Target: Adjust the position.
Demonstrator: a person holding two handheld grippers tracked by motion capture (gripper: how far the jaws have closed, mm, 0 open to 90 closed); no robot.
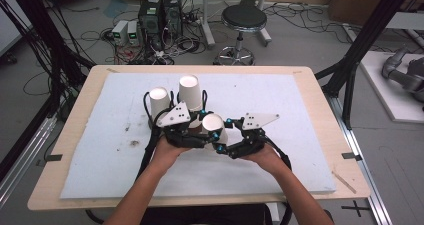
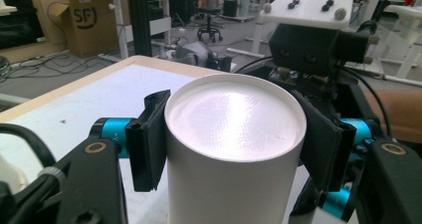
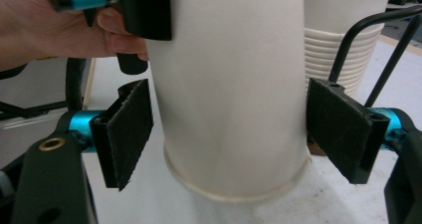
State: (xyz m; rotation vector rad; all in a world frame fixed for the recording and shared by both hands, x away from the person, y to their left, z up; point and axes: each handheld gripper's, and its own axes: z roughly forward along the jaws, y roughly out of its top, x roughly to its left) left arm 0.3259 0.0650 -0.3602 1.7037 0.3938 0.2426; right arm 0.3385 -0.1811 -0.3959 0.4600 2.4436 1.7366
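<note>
Here, high view: the left gripper (image 1: 212,130) clasps an upturned white paper cup (image 1: 214,126) between its jaws, just above the white foam sheet (image 1: 300,150) covering the wooden table (image 1: 87,85). The right gripper (image 1: 234,135) meets the same cup from the opposite side. Two further upturned white paper cups (image 1: 160,102) stand just behind the left gripper.

Left gripper view: both black jaw pads (image 2: 149,139) press the cup (image 2: 234,149) near its flat base, which faces upward; the right gripper's body lies just beyond the cup.

Right gripper view: the jaws stand wide, one pad (image 3: 127,132) on each side of the cup's (image 3: 229,89) lower wall, each clear of it. The rolled rim sits below the jaws, at the sheet. A stack of white paper cups (image 3: 333,55) rises beyond the far jaw.
</note>
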